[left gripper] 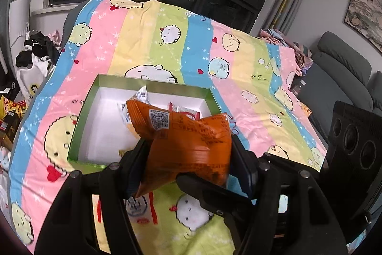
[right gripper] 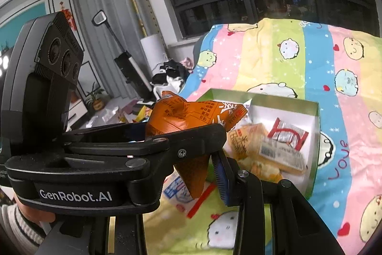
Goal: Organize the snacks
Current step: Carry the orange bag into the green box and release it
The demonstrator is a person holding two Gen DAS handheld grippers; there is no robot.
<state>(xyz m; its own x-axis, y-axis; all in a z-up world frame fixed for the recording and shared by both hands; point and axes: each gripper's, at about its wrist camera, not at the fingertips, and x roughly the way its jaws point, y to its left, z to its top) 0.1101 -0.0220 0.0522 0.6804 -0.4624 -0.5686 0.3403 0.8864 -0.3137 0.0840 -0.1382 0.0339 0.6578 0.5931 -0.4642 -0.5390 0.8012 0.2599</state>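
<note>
**Left wrist view**
- Left tool [left gripper: 188, 152]: closed on orange snack pkt [left gripper: 181, 128], one finger on each side of it. Pkt is held in the air above the near wall of the green box [left gripper: 83, 126] and overlaps the box opening.
- Box: open top, white inside, all four rims clear of other items. Inside, beyond the orange pkt, are white-wrapped pkts, partly hidden.
- Near side of box: a red/white/blue pkt [left gripper: 140, 207] lies flat on the sheet, under the tool.
- Open room: bare sheet to the left, to the right and beyond the box.
- Surface: covered w/ striped cartoon sheet [left gripper: 148, 40], lightly wrinkled.
- Room: dark windows beyond the box, clothes pile [left gripper: 40, 49] far left of it, grey sofa [left gripper: 339, 68] and a framed picture [left gripper: 365, 8] far right of it.

**Right wrist view**
- Left tool crosses in from the left of the box, w/ the orange pkt clamped. A hand [right gripper: 33, 209] w/ a striped cuff holds its grip.
- Right tool [right gripper: 195, 181]: only the finger w/ the blue pad shows. The other is hidden behind the left tool, so grip state: cannot tell. Lower corner of the orange pkt hangs beside the blue pad, on the near side of the box.
- In box: yellow pkt [right gripper: 246, 142] and a red-marked sachet [right gripper: 286, 135].
- Left of box, off the surface: a stick vacuum [right gripper: 129, 63], a potted plant [right gripper: 95, 97] and floor clutter.
</note>
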